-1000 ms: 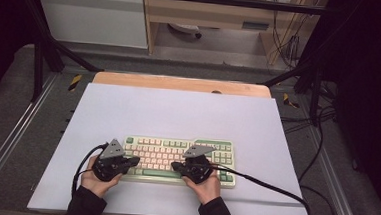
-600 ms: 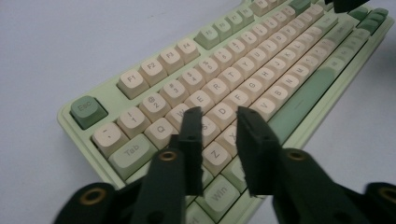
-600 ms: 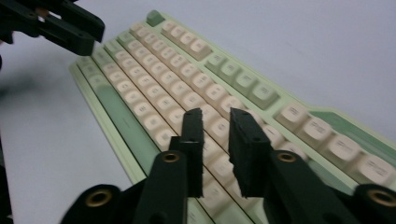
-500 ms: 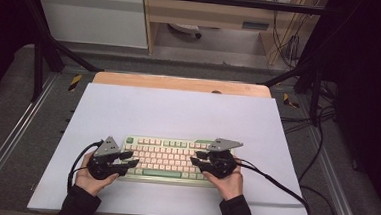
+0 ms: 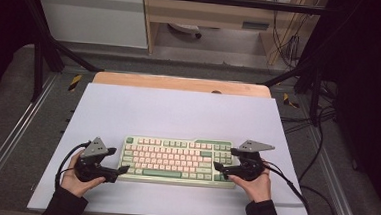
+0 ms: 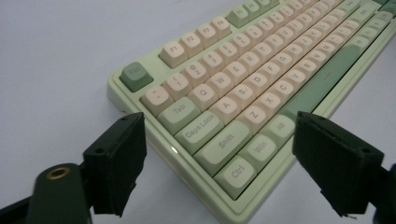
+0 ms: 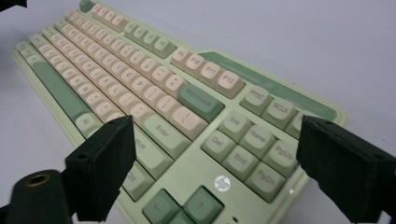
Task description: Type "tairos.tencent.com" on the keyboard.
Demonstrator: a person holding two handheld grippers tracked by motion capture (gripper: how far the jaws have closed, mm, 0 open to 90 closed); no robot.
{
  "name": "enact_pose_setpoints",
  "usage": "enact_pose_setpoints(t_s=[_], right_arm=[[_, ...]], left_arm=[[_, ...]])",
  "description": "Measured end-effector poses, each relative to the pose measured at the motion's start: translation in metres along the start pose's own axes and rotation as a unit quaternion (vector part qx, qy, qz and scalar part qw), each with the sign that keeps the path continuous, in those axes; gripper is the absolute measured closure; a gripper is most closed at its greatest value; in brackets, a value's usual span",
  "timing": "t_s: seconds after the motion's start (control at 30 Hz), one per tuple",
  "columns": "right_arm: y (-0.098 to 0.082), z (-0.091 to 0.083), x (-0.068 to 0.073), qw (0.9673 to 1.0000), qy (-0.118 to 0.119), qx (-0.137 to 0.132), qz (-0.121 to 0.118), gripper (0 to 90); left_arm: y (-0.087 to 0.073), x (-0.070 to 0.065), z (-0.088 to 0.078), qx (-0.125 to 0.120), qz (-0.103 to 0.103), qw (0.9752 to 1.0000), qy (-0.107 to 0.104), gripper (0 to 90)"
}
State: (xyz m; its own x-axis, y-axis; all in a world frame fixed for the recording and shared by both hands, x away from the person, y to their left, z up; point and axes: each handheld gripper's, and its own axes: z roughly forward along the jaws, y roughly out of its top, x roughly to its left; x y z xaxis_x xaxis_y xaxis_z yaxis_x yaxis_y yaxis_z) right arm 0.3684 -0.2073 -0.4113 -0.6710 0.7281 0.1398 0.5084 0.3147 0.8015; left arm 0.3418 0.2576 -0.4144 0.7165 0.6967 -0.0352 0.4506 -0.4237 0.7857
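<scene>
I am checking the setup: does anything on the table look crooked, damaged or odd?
Nothing stands out. The keyboard lies flat on the white mat, nearly square to its front edge, with no missing keys that I can see.

A pale lavender mat (image 5: 178, 117) covers the counter (image 5: 180, 83) — only a bare wooden strip shows along its far edge. Beyond that edge stands a white cabinet (image 5: 91, 16), and black cables (image 5: 287, 43) hang past the far right corner.

Left gripper (image 6: 219, 163) fingers just opened wide, keyboard (image 6: 243, 93) near-left corner between them, untouched.
</scene>
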Motion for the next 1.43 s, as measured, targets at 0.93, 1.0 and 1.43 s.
enact_pose_setpoints(t_s=[0.93, 1.0, 1.43], right_arm=[[-0.056, -0.035, -0.037, 0.9997, -0.003, 0.013, 0.020, 0.4], [-0.059, -0.036, -0.037, 0.9997, -0.002, 0.015, 0.021, 0.4], [-0.063, -0.036, -0.038, 0.9997, 0.000, 0.022, 0.014, 0.5]], left_arm=[[-0.036, 0.019, -0.011, 0.010, -0.020, 0.9995, 0.022, 7.3], [-0.036, 0.020, -0.011, 0.009, -0.022, 0.9995, 0.021, 7.2], [-0.038, 0.020, -0.011, 0.012, -0.021, 0.9995, 0.020, 7.3]])
